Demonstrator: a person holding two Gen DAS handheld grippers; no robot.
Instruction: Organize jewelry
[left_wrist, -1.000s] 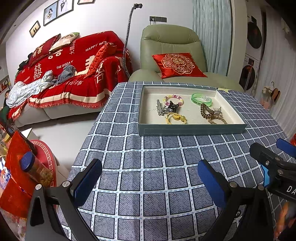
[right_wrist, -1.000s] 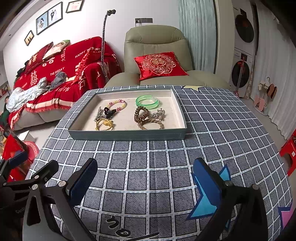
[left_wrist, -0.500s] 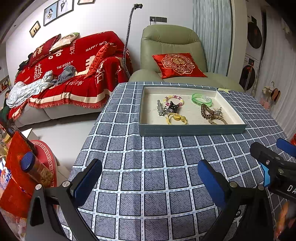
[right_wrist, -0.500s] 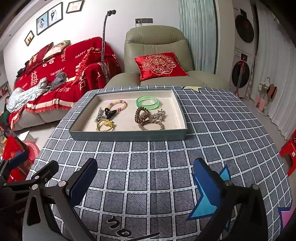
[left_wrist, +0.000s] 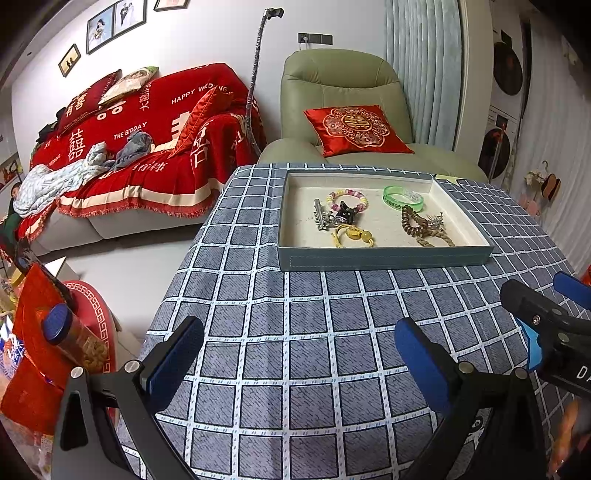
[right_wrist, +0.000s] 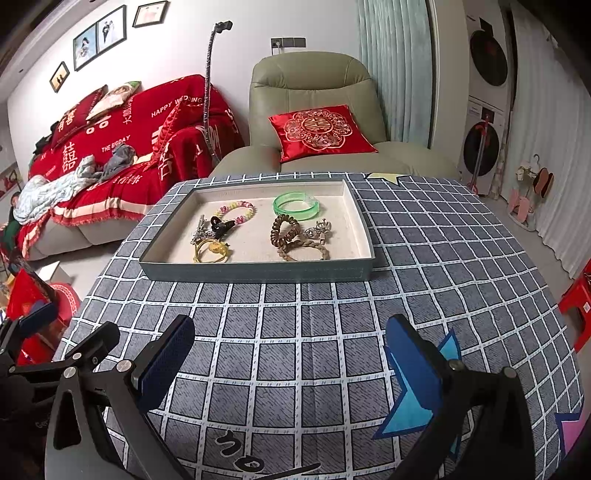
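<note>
A grey-green tray (left_wrist: 384, 257) (right_wrist: 258, 272) with a cream lining sits on the checked tablecloth. Inside lie a pastel bead bracelet (left_wrist: 349, 196) (right_wrist: 238, 210), a green bangle (left_wrist: 402, 197) (right_wrist: 295, 206), a brown coil hair tie (left_wrist: 410, 218) (right_wrist: 284, 229), a braided brown band (right_wrist: 306, 251), a black clip (left_wrist: 347, 211) (right_wrist: 221, 225), a silver clip (left_wrist: 319, 218) and a yellow cord charm (left_wrist: 352, 236) (right_wrist: 210, 251). My left gripper (left_wrist: 299, 354) stands open near the table's front, well short of the tray. My right gripper (right_wrist: 290, 354) is open too, with nothing between its fingers.
A green armchair (left_wrist: 340, 96) with a red cushion (right_wrist: 321, 131) stands behind the table. A red-covered sofa (left_wrist: 140, 136) lies to the left. Red bags and a jar (left_wrist: 74, 339) sit on the floor left of the table. A red stool (right_wrist: 576, 310) stands at the right.
</note>
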